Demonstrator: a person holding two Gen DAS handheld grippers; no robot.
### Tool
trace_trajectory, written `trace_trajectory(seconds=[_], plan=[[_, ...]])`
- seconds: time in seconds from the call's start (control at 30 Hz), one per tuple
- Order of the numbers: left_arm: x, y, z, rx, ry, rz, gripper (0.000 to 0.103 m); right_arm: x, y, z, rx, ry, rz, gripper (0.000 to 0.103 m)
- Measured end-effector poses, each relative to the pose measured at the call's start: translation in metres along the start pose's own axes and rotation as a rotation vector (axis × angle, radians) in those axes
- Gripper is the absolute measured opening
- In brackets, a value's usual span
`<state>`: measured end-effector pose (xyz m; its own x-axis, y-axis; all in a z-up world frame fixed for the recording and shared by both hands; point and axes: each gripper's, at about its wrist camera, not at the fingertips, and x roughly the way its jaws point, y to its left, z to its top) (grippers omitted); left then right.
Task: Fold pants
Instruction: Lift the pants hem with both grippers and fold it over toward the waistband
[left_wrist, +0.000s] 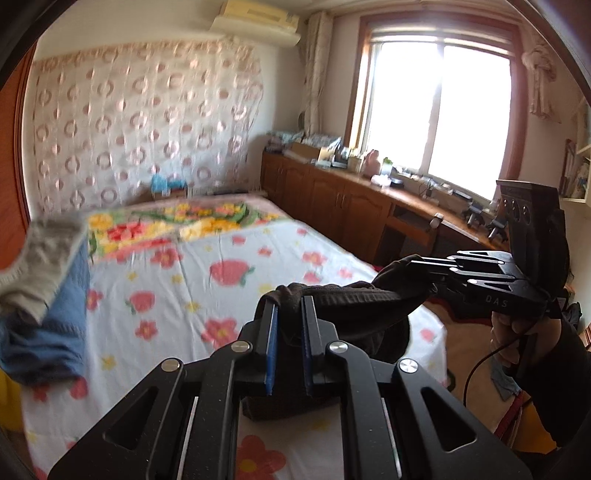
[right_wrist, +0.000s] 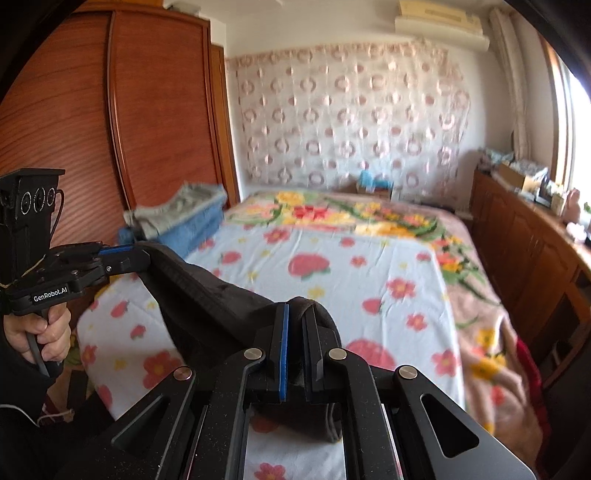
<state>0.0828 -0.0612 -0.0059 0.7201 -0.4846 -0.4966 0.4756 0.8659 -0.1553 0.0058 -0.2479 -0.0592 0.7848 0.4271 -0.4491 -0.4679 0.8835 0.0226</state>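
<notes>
With both grippers raised above the bed (right_wrist: 369, 280), the dark pants (right_wrist: 207, 295) hang in the air as a band strung from one to the other, sagging toward the near end of the bed and clear of its strawberry sheet. Left gripper (left_wrist: 289, 306): fingers almost together, a fold of the cloth pinched between the blue pads. Right gripper (right_wrist: 297, 314): same, nearly closed on bunched edge.

Risks, judged from here:
- Each bite is thin, close to the fingertips. A quick pull apart could strip the cloth from one side.
- The slack below may twist and land on the bed creased.
- The piled blue and grey laundry (left_wrist: 44, 295) at the bed's left edge could snag a wide swing.
</notes>
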Motion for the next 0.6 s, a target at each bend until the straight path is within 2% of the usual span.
trace_trajectory(seconds=[0.17,0.3,0.43,0.6], plan=[[0.031,0.021,-0.013,-0.052,0.064,0.012,0.012,0.05,-0.009,0.005,0.031,0.072,0.036,0.006],[0.049,0.033,0.0,-0.048,0.081,0.027,0.012,0.081,-0.013,0.03,0.006,0.093,0.05,0.006],[0.07,0.042,0.048,0.03,0.057,0.091,0.012,0.114,-0.019,0.093,-0.107,0.063,0.007,0.005],[0.074,0.057,0.116,0.067,-0.02,0.148,0.012,0.127,-0.035,0.179,-0.122,-0.045,-0.042,0.005]])
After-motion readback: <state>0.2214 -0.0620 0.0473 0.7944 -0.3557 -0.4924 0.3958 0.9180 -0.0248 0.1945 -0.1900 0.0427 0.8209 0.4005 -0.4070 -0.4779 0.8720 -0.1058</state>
